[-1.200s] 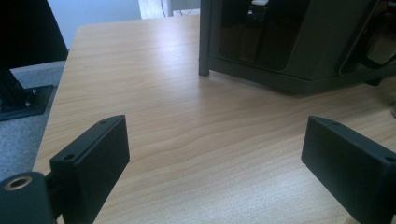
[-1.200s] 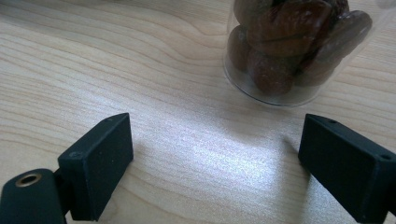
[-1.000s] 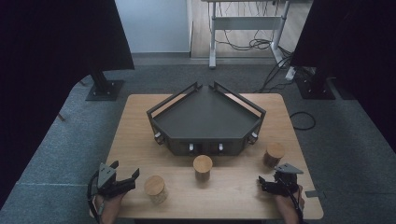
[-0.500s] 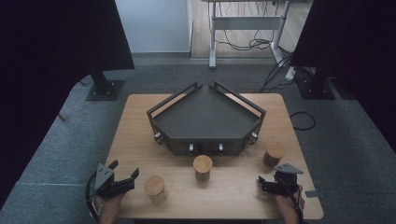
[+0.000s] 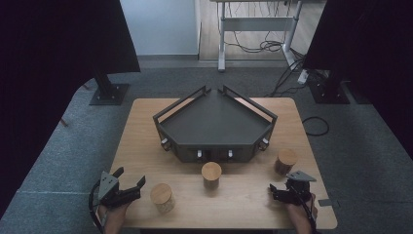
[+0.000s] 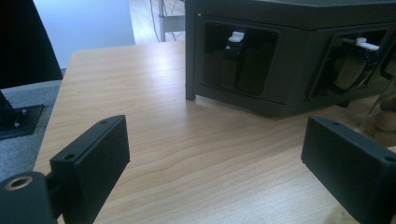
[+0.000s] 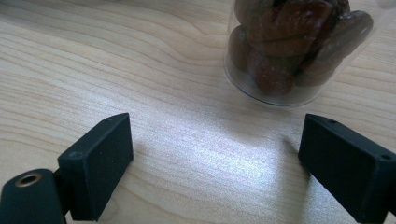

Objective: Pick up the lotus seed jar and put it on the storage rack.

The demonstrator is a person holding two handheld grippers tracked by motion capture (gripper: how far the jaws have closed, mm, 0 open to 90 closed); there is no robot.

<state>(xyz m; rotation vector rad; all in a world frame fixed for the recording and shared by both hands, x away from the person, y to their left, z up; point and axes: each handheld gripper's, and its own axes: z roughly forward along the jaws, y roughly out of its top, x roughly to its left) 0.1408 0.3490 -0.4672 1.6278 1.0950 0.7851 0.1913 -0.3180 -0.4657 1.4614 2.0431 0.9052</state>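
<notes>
Both matte black tongs (image 6: 215,158) (image 7: 215,158) gape released over grained wood table (image 5: 234,204); clear round jar (image 7: 299,46) nearby.

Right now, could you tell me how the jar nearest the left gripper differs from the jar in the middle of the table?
The left jar stands nearer the table's front edge; the middle jar stands directly before the dark tray. The left jar is close beside the left gripper; the middle jar is far from both grippers. Both stand upright with round wooden lids.

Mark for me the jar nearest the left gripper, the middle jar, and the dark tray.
Left jar (image 5: 161,193), high view, on its wooden lid.
Middle jar (image 5: 211,170), high view, on its wooden lid.
Dark tray (image 5: 214,119), high view, on its bare floor.
</notes>
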